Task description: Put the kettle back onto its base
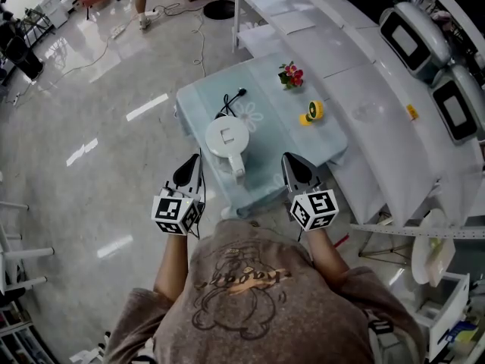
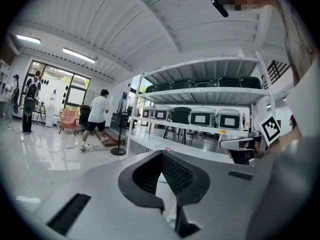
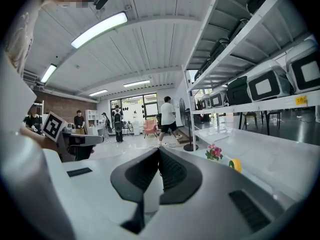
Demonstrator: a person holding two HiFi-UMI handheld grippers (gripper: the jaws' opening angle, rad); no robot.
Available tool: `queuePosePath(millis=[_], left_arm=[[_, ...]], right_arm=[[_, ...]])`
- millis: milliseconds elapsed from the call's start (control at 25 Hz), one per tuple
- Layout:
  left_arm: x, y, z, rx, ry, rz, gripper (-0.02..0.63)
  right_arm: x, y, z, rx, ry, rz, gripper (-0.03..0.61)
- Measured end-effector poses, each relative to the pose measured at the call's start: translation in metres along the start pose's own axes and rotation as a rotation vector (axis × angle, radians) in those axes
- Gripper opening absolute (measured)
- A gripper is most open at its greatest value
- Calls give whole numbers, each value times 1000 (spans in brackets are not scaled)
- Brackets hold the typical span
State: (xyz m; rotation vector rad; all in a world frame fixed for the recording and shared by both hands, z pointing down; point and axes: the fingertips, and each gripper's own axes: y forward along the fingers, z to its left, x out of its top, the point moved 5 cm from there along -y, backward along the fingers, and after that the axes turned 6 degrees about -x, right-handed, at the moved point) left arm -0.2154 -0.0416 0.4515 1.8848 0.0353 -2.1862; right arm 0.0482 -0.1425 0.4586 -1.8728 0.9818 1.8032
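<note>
In the head view a white kettle [image 1: 226, 137] stands on the small pale table [image 1: 324, 144], seen from above, its handle [image 1: 238, 165] pointing toward me. A black cord [image 1: 229, 100] runs out from under it; whatever is beneath the kettle is hidden by its body. My left gripper [image 1: 188, 174] hovers off the table's near left corner, jaws together with nothing between them, as the left gripper view [image 2: 161, 154] shows. My right gripper [image 1: 297, 170] sits over the near edge, right of the handle, also shut and empty [image 3: 159, 151].
Red flowers [image 1: 290, 74] and a yellow tape roll [image 1: 311, 112] lie on the table's far side. White shelving [image 1: 379, 105] with dark-windowed cases runs along the right. A fan stand [image 1: 220, 7] and a standing person [image 1: 143, 2] are far off on the shiny floor.
</note>
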Motion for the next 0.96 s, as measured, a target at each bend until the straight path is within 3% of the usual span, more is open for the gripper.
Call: queuePosePath(millis=[960], left_arm=[[7, 3, -3, 5, -62, -23, 21]], right_arm=[[4, 2, -2, 1, 9, -10, -5]])
